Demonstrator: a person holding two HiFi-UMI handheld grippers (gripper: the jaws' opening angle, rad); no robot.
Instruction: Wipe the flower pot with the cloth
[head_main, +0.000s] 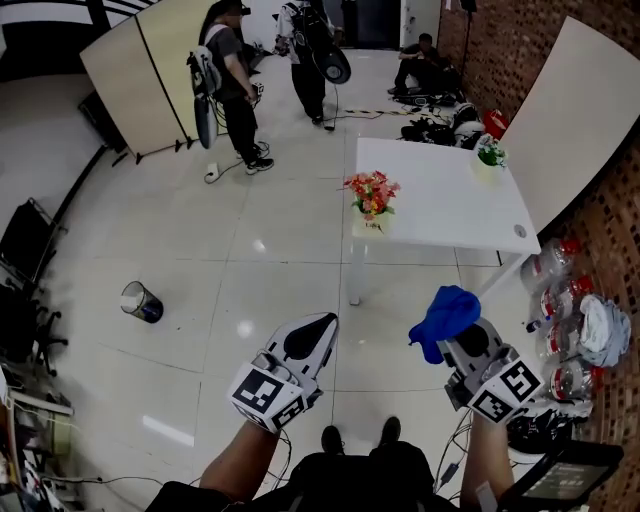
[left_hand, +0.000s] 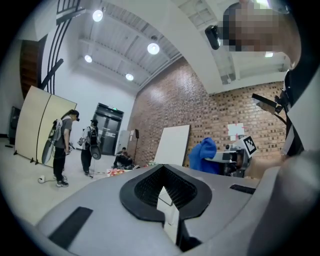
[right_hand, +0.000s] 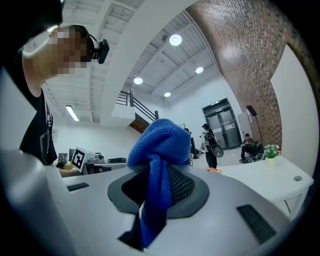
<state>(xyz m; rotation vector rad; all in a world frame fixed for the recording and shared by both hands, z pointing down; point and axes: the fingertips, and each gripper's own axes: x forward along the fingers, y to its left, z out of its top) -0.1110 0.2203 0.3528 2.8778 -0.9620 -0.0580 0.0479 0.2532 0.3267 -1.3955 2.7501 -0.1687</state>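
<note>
Flower pot: a small pale pot (head_main: 368, 226) with red and orange flowers stands at the near left corner of a white desk (head_main: 440, 205), well apart from both claws.
Cloth: a bunched blue cloth (head_main: 446, 314) is pinched in the right claw. One fold bulges above the tips and a tail hangs down between the jaws.
Right claw: the right claw (head_main: 468, 345) is pressed together on the cloth and held level over the floor, short of the desk.
Left claw: the left claw (head_main: 315, 332) is pressed together with nothing between its jaws. It is level and sits beside the right claw without touching it.
Step in hand: this looks like the approach, with the cloth being carried toward the desk. No wiping has begun.
Next move: the gap to the desk corner must be closed and the bunched end of the cloth laid against the pot's wall, low and from the side, under the overhanging flowers. The pot sits near the edge and looks light, so the empty claw may need to steady it.
Around: a second small pot with a green plant (head_main: 489, 155) stands at the desk's far side. A bin (head_main: 141, 302) is on the floor to the left, and three people are at the far end of the room.
Hard to make out: the pot is too small to show any dirt or its material. The cloth covers the right claw's tips, and the person's arms are cut off at the lower edge.
</note>
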